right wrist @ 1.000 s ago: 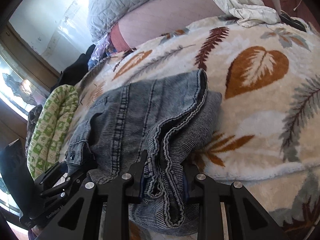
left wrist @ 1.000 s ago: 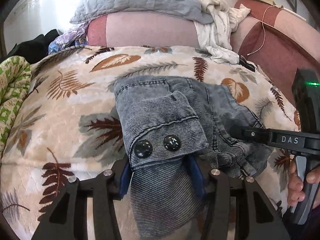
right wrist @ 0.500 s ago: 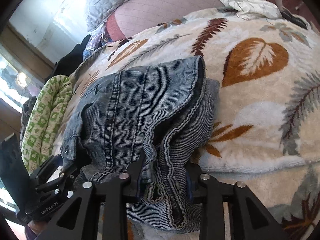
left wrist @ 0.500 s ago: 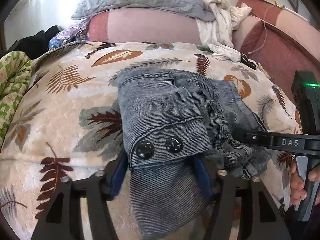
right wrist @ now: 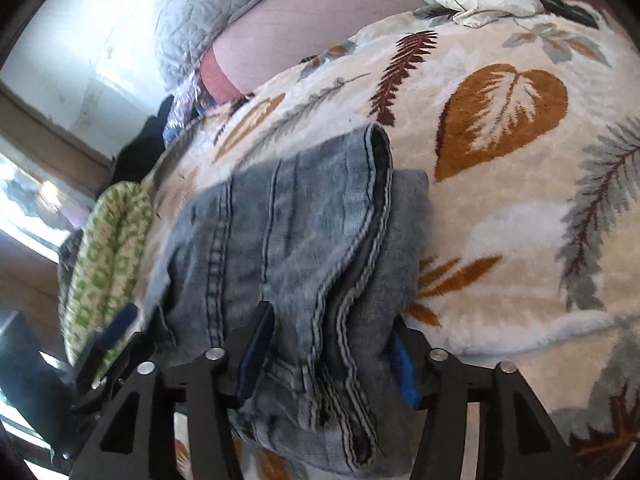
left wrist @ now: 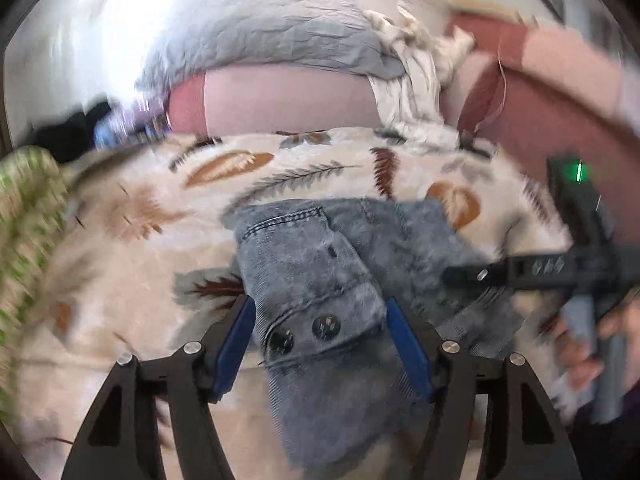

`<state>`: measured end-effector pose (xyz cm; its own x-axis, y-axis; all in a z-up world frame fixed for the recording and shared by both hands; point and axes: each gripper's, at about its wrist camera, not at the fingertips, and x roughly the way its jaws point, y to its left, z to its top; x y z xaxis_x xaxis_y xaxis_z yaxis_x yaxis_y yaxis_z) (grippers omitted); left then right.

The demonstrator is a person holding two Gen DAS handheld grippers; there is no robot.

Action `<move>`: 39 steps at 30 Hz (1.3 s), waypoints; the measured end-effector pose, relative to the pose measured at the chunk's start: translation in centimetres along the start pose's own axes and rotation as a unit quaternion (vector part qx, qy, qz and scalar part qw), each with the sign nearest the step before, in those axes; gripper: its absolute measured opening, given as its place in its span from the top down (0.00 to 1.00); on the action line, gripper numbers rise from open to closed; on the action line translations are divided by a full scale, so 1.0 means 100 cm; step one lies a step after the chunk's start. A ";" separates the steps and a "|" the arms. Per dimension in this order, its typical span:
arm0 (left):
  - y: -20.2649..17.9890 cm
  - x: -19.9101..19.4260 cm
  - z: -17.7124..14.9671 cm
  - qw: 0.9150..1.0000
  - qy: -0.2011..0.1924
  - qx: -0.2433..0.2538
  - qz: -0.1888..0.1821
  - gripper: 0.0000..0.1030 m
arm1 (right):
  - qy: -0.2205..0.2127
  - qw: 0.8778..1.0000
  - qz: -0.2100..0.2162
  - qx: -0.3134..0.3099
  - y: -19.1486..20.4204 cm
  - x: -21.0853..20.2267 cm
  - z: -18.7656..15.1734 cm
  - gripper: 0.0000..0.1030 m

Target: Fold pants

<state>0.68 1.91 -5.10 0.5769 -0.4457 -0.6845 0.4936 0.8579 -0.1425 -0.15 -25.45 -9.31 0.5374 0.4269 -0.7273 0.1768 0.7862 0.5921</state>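
Faded blue denim pants (left wrist: pixel 320 264) lie folded in a thick bundle on a leaf-print blanket (left wrist: pixel 132 248). My left gripper (left wrist: pixel 320 320) stands open, its blue pads apart on either side of the waistband flap with two dark buttons (left wrist: pixel 304 332). My right gripper (right wrist: pixel 324 344) is open too, its pads straddling the stacked seam edges of the pants (right wrist: pixel 288 240). The right gripper also shows at the right of the left wrist view (left wrist: pixel 540 268), held by a hand. The left wrist view is motion-blurred.
The blanket (right wrist: pixel 500 160) covers a bed. A grey pillow (left wrist: pixel 272 36) and crumpled white cloth (left wrist: pixel 412 80) lie on a pink bolster (left wrist: pixel 288 100) at the back. A green patterned cloth (right wrist: pixel 104 248) lies at the left edge.
Both grippers have opened and let go of the denim. The left gripper is pulling back, blurring its view. The pants have settled flatter on the blanket.
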 end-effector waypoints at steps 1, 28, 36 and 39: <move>0.009 0.005 0.005 0.999 0.008 -0.029 -0.018 0.31 | -0.005 1.000 0.004 0.010 -0.002 0.001 0.003 0.42; 0.059 0.035 0.013 0.991 0.070 -0.108 -0.017 0.27 | 0.012 0.995 0.061 0.079 -0.029 0.032 0.022 0.47; 0.058 0.055 0.005 0.978 0.111 -0.149 -0.093 0.27 | 0.010 0.995 0.057 0.076 -0.030 0.032 0.021 0.47; 0.062 0.068 0.002 0.965 0.123 -0.189 -0.134 0.27 | 0.010 0.995 0.060 0.076 -0.031 0.032 0.021 0.47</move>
<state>7.78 4.11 -10.54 0.2663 -0.6308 -0.7288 0.3036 0.7725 -0.5577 2.74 -27.42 -12.75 0.5465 0.5233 -0.6538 0.2365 0.6524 0.7200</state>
